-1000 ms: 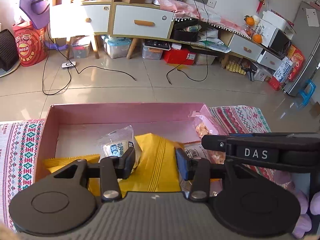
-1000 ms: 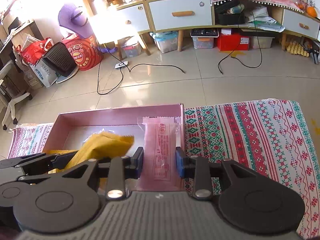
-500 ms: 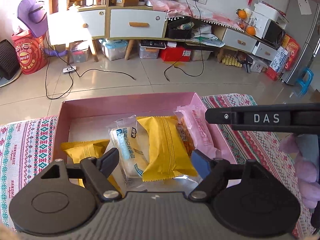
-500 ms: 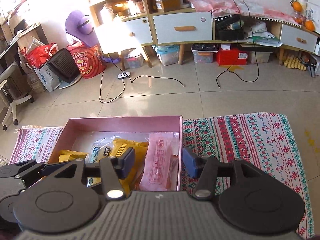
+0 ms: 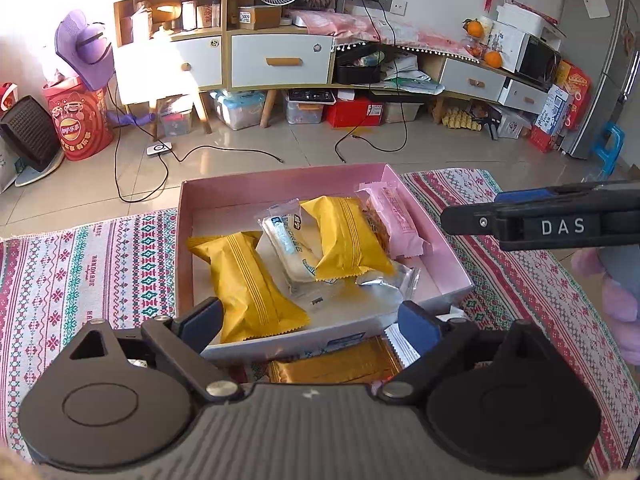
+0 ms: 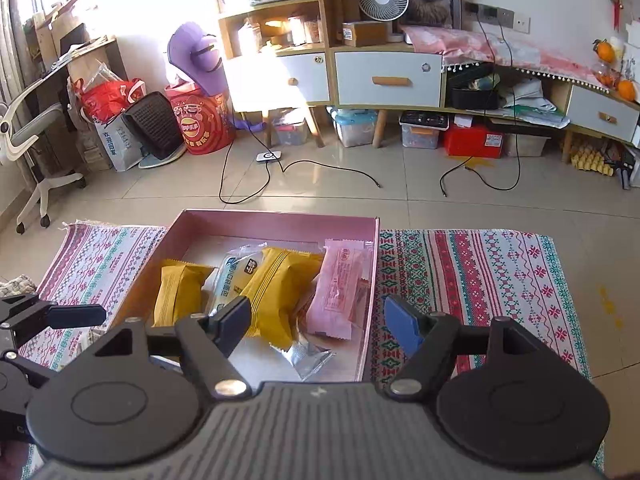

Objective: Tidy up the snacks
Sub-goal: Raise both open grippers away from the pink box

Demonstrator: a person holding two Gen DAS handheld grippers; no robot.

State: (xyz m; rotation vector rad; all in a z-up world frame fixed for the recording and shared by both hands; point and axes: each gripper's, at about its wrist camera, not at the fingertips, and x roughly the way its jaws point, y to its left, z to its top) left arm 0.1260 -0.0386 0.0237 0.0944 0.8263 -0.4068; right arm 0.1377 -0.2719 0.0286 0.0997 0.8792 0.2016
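Left wrist view: the left gripper (image 5: pixel 310 318) hangs above the near wall of a shallow pink box (image 5: pixel 440 240), its jaws opening wide and pinching nothing — the left finger stands over the box's near left corner, the right finger just outside the near right edge. The box is rectangular, thin card with a pale floor, and sits on a woven patterned cloth (image 5: pixel 92 264) with bare room at 9 and 3 o'clock. Inside, a long glossy yellow packet (image 5: pixel 244 280) lies at the left; a clear blue-printed packet (image 5: pixel 288 248) leans beside it, a second yellow packet (image 5: pixel 344 240) overlaps that one, and a pink packet (image 5: pixel 394 220) rests along the right wall. A crinkled silver wrapper (image 5: pixel 390 280) lies near the front wall. A shiny gold packet (image 5: pixel 336 366) lies on the cloth outside the box at 6 o'clock. The right gripper (image 5: pixel 540 224) reaches in from 3 o'clock, clear of the box.

Right wrist view: the right gripper (image 6: pixel 316 320) has its jaws opening, nothing clamped — one finger is above the snacks, the other above the cloth (image 6: pixel 480 280) past the box's (image 6: pixel 276 220) right wall. The pink packet (image 6: pixel 340 288) lies against that wall. Open cloth spreads toward 3 o'clock; the left gripper (image 6: pixel 72 314) shows at 9 o'clock.
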